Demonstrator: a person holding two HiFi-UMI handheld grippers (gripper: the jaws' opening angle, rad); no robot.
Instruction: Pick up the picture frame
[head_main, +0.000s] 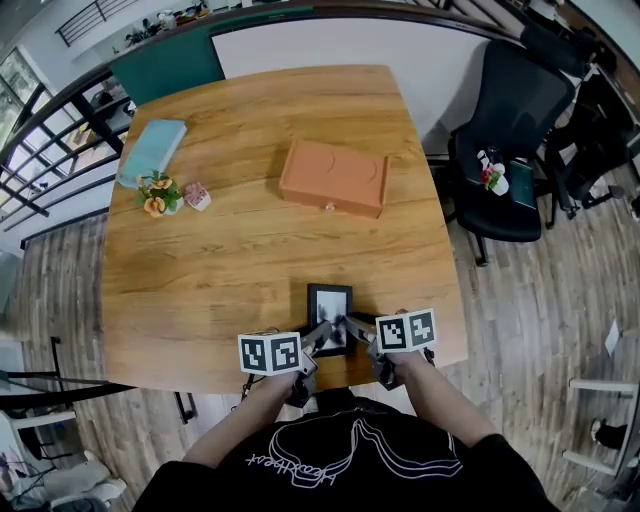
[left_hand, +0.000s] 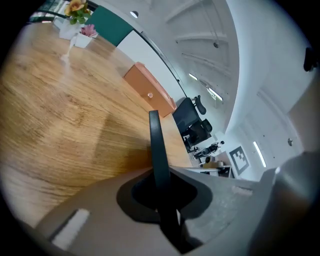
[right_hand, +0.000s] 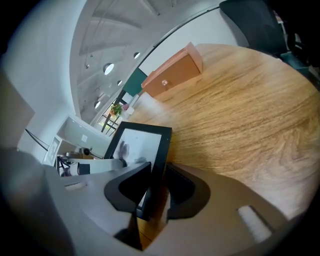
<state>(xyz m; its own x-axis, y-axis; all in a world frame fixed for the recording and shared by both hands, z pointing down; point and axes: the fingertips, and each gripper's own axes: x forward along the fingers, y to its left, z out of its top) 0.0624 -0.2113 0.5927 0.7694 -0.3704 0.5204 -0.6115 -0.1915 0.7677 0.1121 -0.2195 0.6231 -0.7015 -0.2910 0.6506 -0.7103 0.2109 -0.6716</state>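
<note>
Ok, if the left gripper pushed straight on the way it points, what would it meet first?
Past the picture frame the left gripper holds, likely the wooden table, short of the orange box; depth unclear.

Small black picture frame (head_main: 330, 318), pale picture, face up

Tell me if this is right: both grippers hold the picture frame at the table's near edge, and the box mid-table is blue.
Not quite: the head view shows the box is orange, not blue. The left gripper and right gripper do both hold the picture frame at the table's near edge.
</note>
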